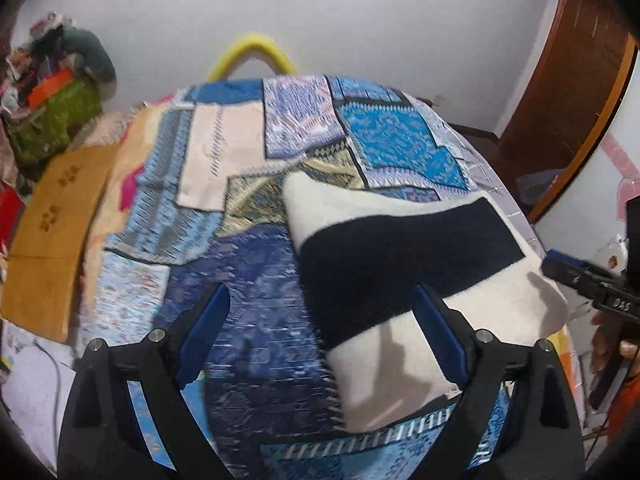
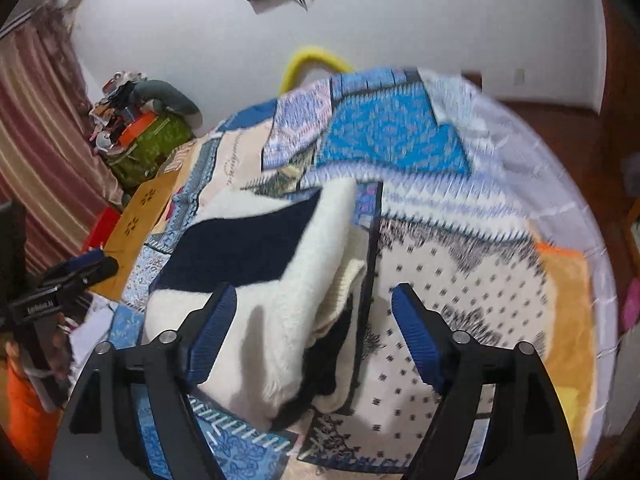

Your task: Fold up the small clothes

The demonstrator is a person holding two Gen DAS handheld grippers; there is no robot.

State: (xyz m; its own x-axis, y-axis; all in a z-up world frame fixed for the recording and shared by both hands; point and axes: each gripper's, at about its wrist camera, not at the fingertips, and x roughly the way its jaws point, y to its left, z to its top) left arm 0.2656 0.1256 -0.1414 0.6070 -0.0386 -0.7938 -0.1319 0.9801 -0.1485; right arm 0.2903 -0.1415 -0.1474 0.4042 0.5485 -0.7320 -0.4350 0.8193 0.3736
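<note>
A folded cream knit garment with a wide navy band [image 1: 400,240] lies on the patchwork bedspread [image 1: 248,280], toward its right side. My left gripper [image 1: 320,296] hovers open over the garment's near left edge. Its right finger [image 1: 436,332] is above the cream part and nothing is pinched. In the right wrist view the same garment [image 2: 240,248] shows its layered folded edge. My right gripper [image 2: 314,294] is open around that edge, and the pads stand clear of the cloth. A hand holding the right gripper shows at the left wrist view's right rim.
The bedspread [image 2: 460,280] covers a bed, which drops off at the right. An orange-brown mat [image 1: 52,232] lies along the left side, with a green bag and clutter [image 1: 52,120] behind it. A yellow curved tube [image 1: 252,52] stands at the far end, and a wooden door [image 1: 568,100] is at the right.
</note>
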